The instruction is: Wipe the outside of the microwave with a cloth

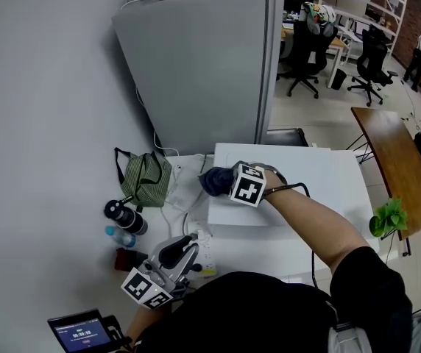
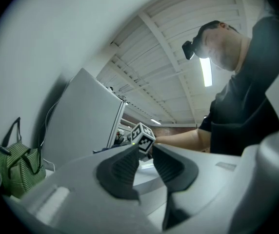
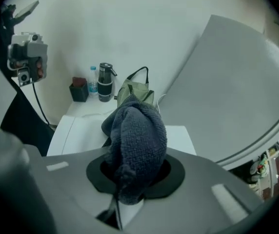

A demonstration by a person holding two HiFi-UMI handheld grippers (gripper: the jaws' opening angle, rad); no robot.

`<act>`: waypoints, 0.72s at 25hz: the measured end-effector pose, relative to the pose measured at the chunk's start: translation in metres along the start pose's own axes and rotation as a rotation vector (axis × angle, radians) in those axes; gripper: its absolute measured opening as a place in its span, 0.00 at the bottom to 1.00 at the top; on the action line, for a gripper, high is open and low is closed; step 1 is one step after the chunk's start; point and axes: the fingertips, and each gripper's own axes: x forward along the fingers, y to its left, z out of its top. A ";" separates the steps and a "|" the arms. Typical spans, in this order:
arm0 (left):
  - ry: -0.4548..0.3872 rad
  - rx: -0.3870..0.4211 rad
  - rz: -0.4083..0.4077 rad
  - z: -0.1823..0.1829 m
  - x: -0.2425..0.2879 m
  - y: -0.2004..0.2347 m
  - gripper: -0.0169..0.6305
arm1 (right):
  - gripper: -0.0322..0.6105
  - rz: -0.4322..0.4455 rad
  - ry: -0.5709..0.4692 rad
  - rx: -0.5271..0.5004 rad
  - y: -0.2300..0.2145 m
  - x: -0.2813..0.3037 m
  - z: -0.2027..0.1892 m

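The white microwave stands in the middle of the head view, its flat top facing me. A dark blue cloth rests bunched on the top's left edge. My right gripper is shut on it, and in the right gripper view the cloth bulges up from between the jaws and hides the fingertips. My left gripper hangs low at the front left, away from the microwave. Its jaws point up toward the right gripper's marker cube, with a narrow gap and nothing between them.
A tall grey fridge stands right behind the microwave. To the left are a green striped bag, a black bottle, a small water bottle and a dark red cup. A wooden table and a plant are at the right.
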 end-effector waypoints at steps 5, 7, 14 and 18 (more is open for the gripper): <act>0.005 -0.005 -0.027 0.001 0.010 0.000 0.16 | 0.15 -0.070 0.082 0.091 -0.017 -0.052 -0.113; 0.010 -0.009 -0.047 0.000 0.018 -0.004 0.16 | 0.15 -0.107 0.120 0.165 -0.025 -0.077 -0.169; 0.012 -0.010 -0.126 -0.003 0.047 -0.017 0.16 | 0.15 -0.277 0.260 0.431 -0.042 -0.150 -0.325; 0.012 -0.009 -0.139 -0.003 0.052 -0.018 0.16 | 0.15 -0.349 0.267 0.519 -0.045 -0.171 -0.350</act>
